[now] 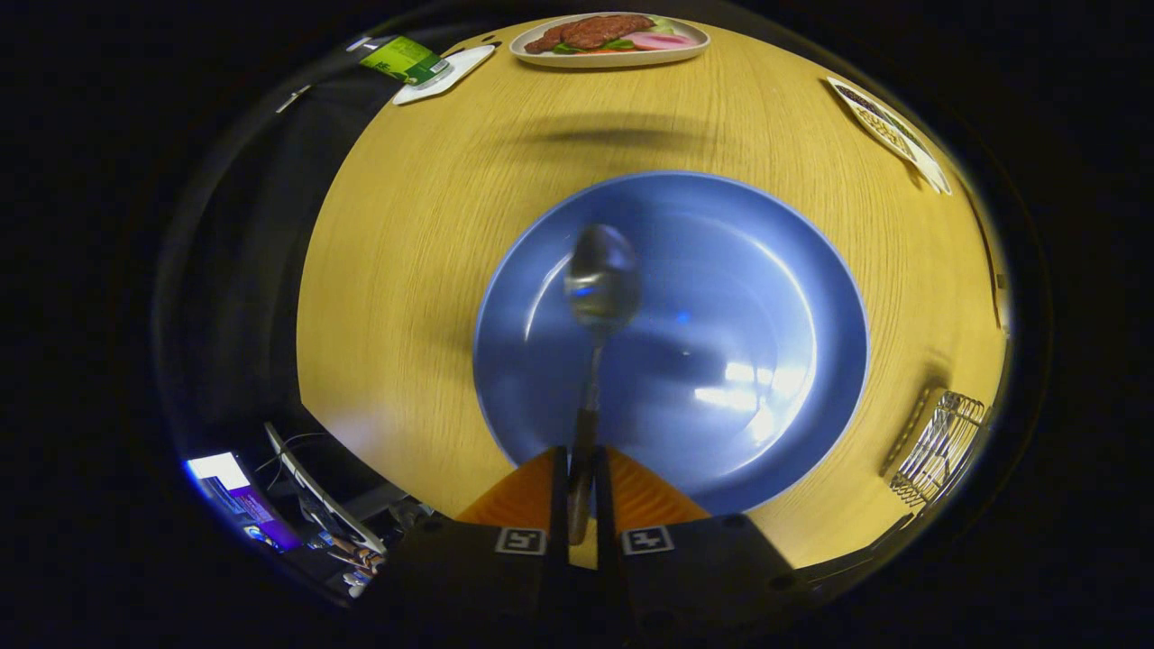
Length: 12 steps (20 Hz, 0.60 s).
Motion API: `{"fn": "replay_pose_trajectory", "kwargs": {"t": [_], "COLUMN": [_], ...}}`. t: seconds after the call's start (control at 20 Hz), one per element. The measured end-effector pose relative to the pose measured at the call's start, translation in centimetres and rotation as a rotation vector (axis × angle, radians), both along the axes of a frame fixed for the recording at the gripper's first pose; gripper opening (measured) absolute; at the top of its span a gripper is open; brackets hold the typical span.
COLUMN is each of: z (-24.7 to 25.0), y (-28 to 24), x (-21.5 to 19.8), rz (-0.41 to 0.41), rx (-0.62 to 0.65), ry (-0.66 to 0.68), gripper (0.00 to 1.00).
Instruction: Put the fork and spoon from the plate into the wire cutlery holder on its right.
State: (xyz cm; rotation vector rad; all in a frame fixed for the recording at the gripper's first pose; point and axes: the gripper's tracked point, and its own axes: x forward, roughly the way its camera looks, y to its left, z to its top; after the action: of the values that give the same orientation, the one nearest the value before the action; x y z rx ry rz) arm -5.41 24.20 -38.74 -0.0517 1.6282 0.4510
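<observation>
The claw (578, 478) is clamped on the spoon (601, 287) handle's end, bowl out over the plate (775, 297) (a thin grip), so swinging toward the holder (938, 446) could twist it loose.

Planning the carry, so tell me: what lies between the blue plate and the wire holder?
Only bare wooden table between plate and wire holder, as the gripper view shows; the gripper holds the spoon.
</observation>
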Motion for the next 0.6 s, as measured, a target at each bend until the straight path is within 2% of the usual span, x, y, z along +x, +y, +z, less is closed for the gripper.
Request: {"fn": "replay_pose_trajectory", "kwargs": {"t": [0.35, 0.6], "z": [0.7, 2.1], "y": [-0.9, -2.4], "x": [-0.4, 0.2], "rz": [0.084, 0.066], "rx": [0.043, 0.066], "ry": [-0.016, -0.023], "gripper": [0.08, 0.08]}}
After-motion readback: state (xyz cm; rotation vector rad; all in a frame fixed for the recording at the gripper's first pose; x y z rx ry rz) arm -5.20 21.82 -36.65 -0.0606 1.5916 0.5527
